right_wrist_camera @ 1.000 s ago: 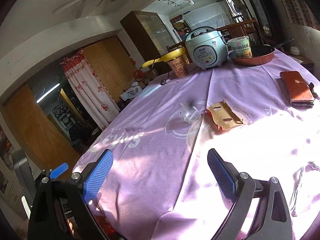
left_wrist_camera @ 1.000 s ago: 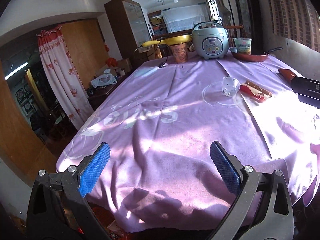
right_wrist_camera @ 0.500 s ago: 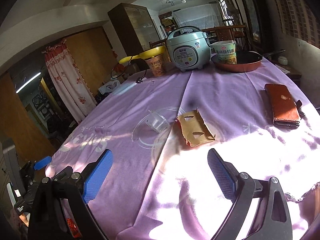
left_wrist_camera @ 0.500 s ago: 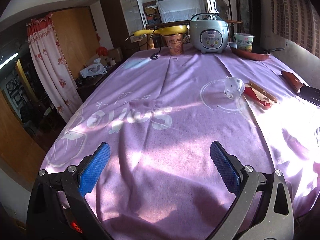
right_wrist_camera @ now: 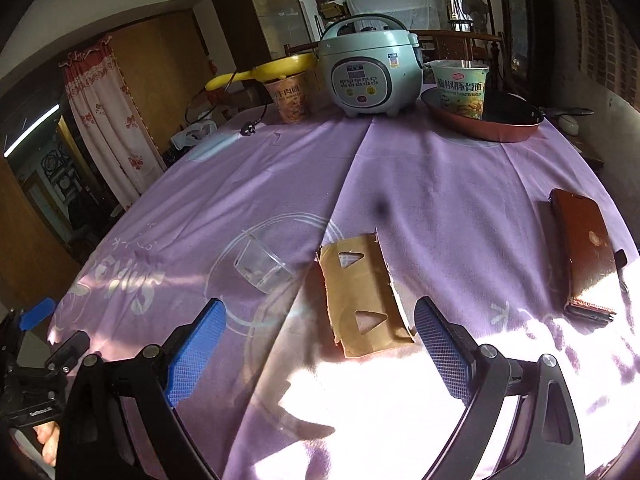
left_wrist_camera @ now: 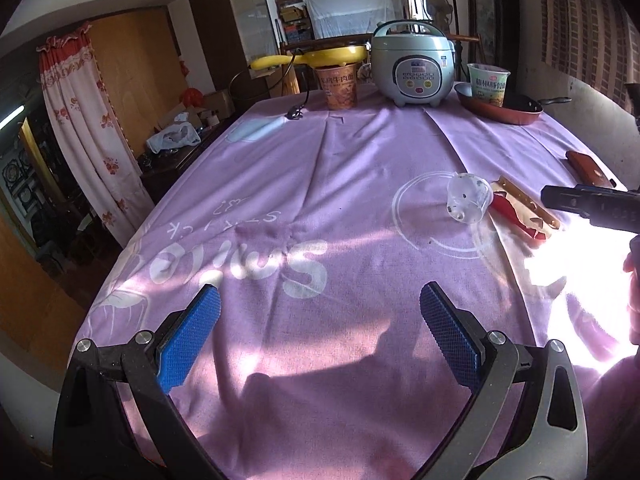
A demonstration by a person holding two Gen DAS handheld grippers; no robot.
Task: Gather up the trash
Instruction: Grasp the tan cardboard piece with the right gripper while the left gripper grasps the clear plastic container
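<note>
A clear plastic cup [right_wrist_camera: 262, 266] lies on its side on the purple tablecloth [right_wrist_camera: 440, 200]; it also shows in the left wrist view [left_wrist_camera: 469, 197]. A torn brown cardboard piece [right_wrist_camera: 366, 296] with triangular cut-outs lies just right of it, and it shows edge-on in the left wrist view [left_wrist_camera: 522, 210]. My right gripper [right_wrist_camera: 316, 336] is open and empty, just short of the cardboard. My left gripper [left_wrist_camera: 318, 322] is open and empty over bare cloth, well short and left of the cup. Two instant noodle cups stand at the far end, one orange [right_wrist_camera: 289, 96] and one green [right_wrist_camera: 460, 88] in a red pan [right_wrist_camera: 486, 126].
A rice cooker [right_wrist_camera: 372, 72] stands at the far edge with its plug [right_wrist_camera: 249, 130] on the cloth. A brown phone case [right_wrist_camera: 580, 248] lies at the right. The right gripper's body [left_wrist_camera: 592, 204] reaches into the left wrist view. A curtain and doorway are to the left.
Both grippers have moved forward over the table toward the cup and the cardboard, which now look nearer. Both have stayed open.
</note>
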